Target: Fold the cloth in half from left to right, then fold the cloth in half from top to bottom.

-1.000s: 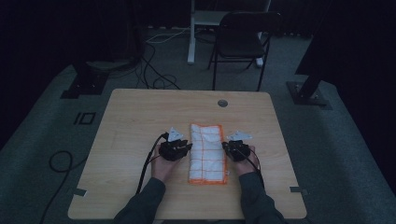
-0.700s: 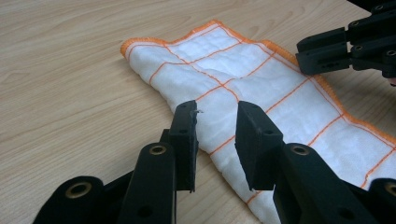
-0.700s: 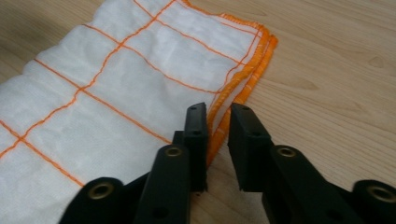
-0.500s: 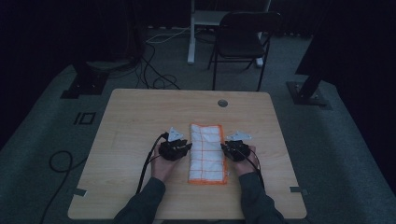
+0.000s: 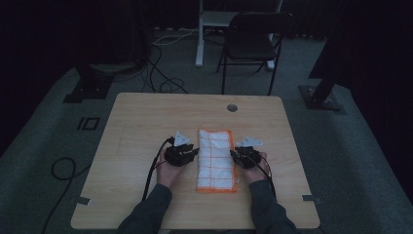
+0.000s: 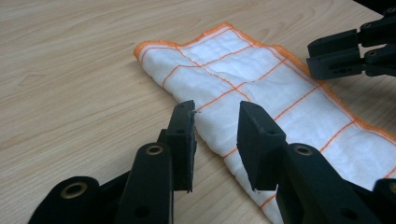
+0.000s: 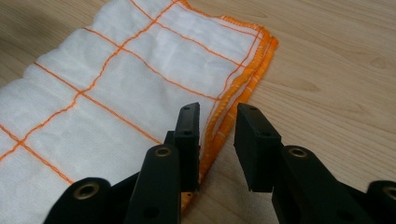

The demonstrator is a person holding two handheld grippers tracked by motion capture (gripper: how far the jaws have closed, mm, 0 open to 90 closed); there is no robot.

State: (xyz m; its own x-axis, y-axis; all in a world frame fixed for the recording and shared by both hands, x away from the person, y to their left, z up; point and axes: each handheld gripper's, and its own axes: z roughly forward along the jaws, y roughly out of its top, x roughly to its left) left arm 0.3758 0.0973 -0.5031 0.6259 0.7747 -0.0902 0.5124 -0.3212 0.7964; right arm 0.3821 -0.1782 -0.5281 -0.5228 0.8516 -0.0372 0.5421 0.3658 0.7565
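While hands unmoved, right tongs (image 7: 215, 144) just opening off folded cloth (image 5: 216, 158) edge; left tongs (image 6: 215, 140) open.

Three cameras on one folded cloth: one overhead, two riding the grippers

The high view looked forward and down from above the person's side, far enough back to take in the whole table (image 5: 146, 117), the floor and a chair (image 5: 253, 39) beyond. The left gripper view sat low and close behind its own jaws, facing across the cloth (image 6: 261, 88) toward the right gripper (image 6: 350, 53). The right gripper view, equally near, faced the cloth's orange-hemmed edge. All three shared the cloth and the wood around it.
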